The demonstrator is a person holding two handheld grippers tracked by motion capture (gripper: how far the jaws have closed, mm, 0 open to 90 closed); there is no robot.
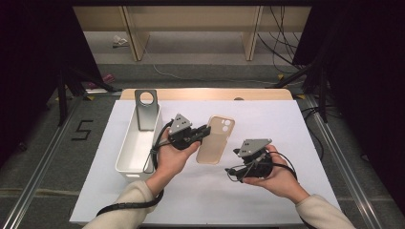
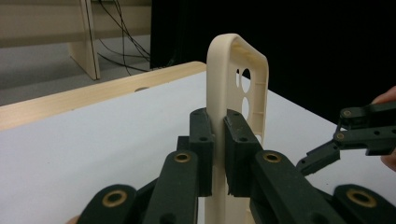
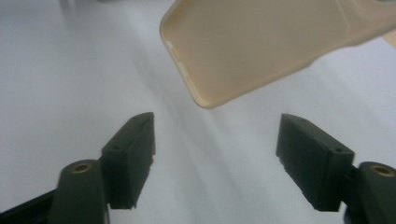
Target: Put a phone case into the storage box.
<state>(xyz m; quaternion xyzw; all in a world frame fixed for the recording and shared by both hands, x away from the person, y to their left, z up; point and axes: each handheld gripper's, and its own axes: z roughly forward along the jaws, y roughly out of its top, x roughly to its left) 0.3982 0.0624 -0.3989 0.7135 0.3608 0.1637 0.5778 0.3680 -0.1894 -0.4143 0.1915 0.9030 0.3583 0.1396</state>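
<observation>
Your sleeves are getting cut off at the bottom edge of the high view. Your right tool [image 1: 237,160] is sitting released near the front right of the table [image 1: 267,205], jaws spread wide with nothing between them; no contact with the case. In the right gripper view only one rounded corner of the phone case [image 3: 261,51] is showing, the rest is running out of frame at the top, just beyond the open jaws.

Your left tool [image 1: 206,130] is clamping the phone case [image 1: 216,139] by its long left edge, pads pressing on both faces of the wall. In the left gripper view the case [image 2: 238,93] is standing edge-on, lower part hidden behind the jaws, camera cutouts near the top. Your right tool [image 2: 303,164] is showing at the right there, partly cut off.

In the high view the case is lying roughly flat over the middle of the table, long axis running near to far, camera-cutout end pointing away from you, open side up. Whether it is touching the table is hard to tell.

Farther left, a white bin [image 1: 136,143] is sitting on the table, with a grey bracket [image 1: 145,109] with a round hole standing at its far end.
</observation>
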